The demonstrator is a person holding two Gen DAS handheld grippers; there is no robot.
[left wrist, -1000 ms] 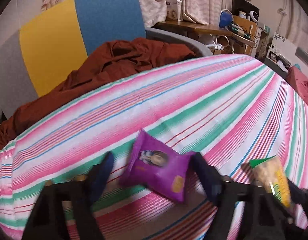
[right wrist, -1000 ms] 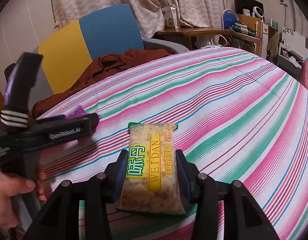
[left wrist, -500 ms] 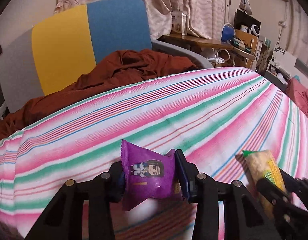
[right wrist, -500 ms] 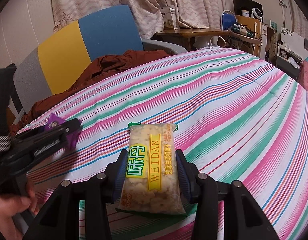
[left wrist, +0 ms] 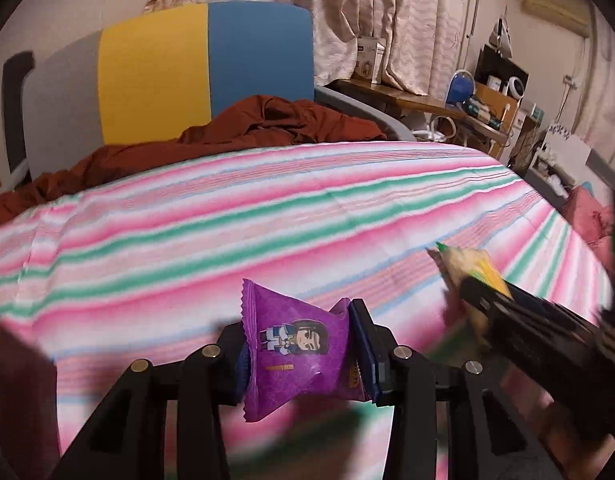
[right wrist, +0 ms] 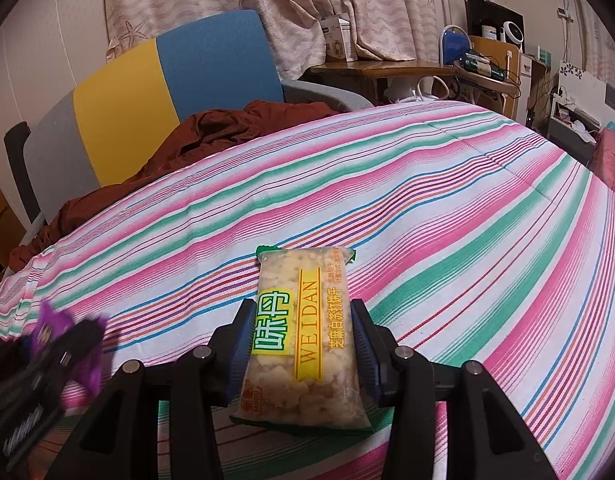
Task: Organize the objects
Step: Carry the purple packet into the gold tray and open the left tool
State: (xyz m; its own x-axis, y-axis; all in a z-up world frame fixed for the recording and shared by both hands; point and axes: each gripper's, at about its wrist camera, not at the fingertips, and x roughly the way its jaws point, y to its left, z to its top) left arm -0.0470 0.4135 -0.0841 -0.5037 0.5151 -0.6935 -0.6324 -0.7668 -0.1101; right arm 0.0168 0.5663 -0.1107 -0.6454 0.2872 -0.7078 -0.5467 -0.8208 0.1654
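While left gripper (left wrist: pixel 299 354) pinches purple packet (left wrist: pixel 295 344), striped cloth (left wrist: pixel 267 220)

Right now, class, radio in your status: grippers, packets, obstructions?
Left gripper shut on purple packet. Right gripper shut on cracker packet. Nothing blocking on striped cloth.

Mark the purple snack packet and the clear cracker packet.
purple snack packet (left wrist: pixel 303 354), left wrist view, front face by the cartoon figure.
clear cracker packet with yellow label (right wrist: pixel 303 340), right wrist view, label middle.
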